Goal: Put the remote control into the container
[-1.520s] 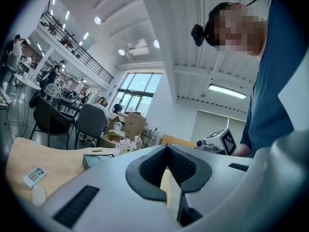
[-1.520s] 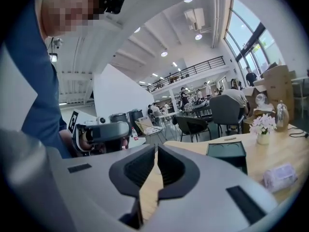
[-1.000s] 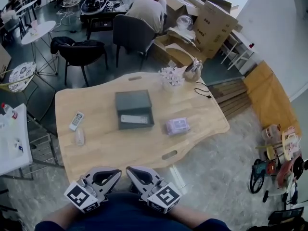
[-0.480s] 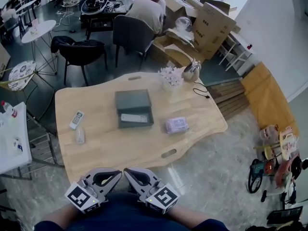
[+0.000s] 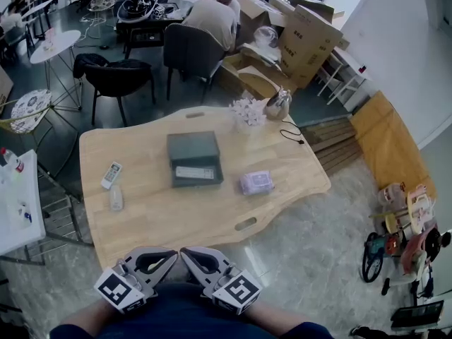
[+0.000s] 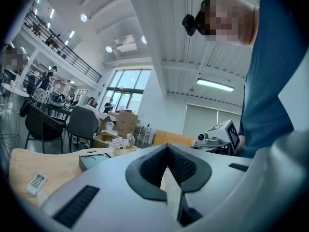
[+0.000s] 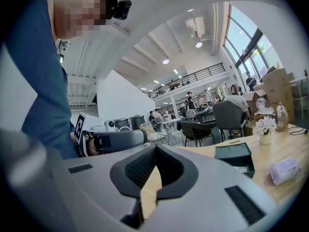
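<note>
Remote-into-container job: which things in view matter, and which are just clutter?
Job:
- remote control, on the table's left side
- dark green container, mid-table
- left gripper and right gripper, jaws shut, empty, held near the person's body

Lying about:
- purple packet
- vase of white flowers
- small pale object beside the remote, can't tell what

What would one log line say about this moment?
phase: not started | left gripper: shut, empty | right gripper: shut, empty | remote control: on table, apart from container
</note>
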`<action>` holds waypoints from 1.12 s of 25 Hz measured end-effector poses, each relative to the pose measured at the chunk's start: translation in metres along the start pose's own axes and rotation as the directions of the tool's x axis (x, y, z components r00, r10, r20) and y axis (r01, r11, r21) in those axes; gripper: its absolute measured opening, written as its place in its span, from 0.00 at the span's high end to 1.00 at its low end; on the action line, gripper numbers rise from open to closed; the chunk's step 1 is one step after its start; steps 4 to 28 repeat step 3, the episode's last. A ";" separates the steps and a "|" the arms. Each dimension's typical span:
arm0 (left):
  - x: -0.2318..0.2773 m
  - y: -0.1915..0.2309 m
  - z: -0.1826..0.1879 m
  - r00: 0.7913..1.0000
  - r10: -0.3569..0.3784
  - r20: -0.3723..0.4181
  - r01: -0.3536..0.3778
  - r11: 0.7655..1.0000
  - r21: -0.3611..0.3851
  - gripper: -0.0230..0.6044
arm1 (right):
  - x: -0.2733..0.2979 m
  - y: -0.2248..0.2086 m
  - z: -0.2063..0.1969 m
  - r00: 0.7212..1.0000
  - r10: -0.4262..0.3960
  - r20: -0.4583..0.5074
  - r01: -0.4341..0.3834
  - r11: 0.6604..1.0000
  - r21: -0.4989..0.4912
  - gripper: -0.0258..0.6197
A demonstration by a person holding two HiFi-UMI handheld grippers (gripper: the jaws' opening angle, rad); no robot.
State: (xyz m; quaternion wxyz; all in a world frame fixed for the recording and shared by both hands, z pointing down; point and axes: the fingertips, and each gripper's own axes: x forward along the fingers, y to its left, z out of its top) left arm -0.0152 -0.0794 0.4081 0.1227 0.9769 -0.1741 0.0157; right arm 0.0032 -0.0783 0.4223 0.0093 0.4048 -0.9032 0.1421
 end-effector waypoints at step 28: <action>-0.002 -0.004 0.001 1.000 -0.002 -0.004 0.002 1.000 0.005 0.81 | -0.003 0.003 0.001 1.000 0.001 0.003 -0.001 1.000 0.000 0.93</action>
